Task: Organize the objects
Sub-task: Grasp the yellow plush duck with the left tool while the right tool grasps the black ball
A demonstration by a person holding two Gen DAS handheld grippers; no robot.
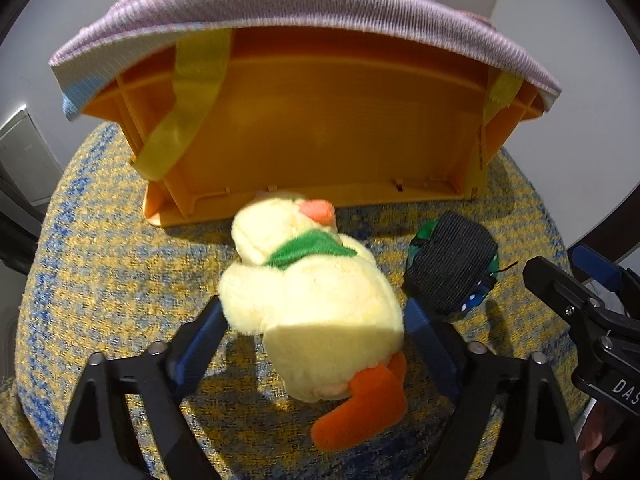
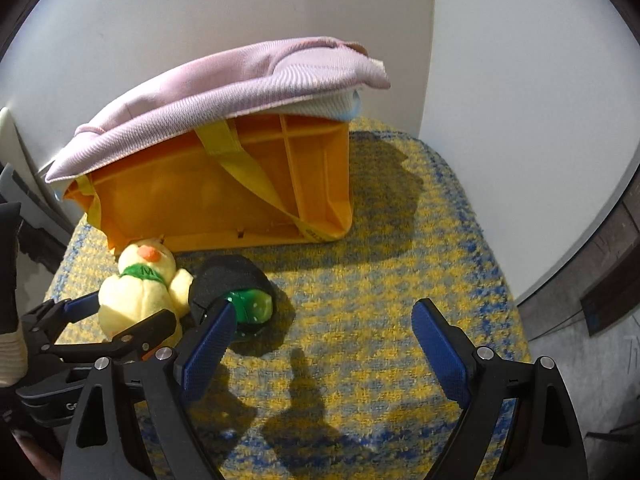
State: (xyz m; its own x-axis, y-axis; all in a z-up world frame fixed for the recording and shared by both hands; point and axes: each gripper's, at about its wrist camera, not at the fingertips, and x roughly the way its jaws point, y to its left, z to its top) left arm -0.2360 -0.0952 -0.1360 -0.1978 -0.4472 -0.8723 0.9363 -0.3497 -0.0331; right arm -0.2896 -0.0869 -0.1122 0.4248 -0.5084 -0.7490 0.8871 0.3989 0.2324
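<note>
A yellow plush duck point(image 1: 308, 300) with an orange beak, green scarf and orange feet lies on the yellow-blue rug point(image 1: 100, 272). My left gripper point(image 1: 316, 320) stands open around its body, a blue pad on each side; I cannot tell if they touch. A dark ribbed slipper with a green dotted lining point(image 1: 452, 264) lies just right of the duck. My right gripper point(image 2: 324, 332) is open and empty over bare rug, right of the slipper point(image 2: 236, 292) and the duck point(image 2: 140, 292). It also shows at the right edge of the left wrist view point(image 1: 568, 280).
An orange plastic crate point(image 1: 328, 120) with yellow straps stands tipped on its side behind the duck, with pink and white knitted cloth point(image 1: 304, 4) draped over its top. White walls close in behind and to the right. The rug's edge point(image 2: 504, 280) runs along the right.
</note>
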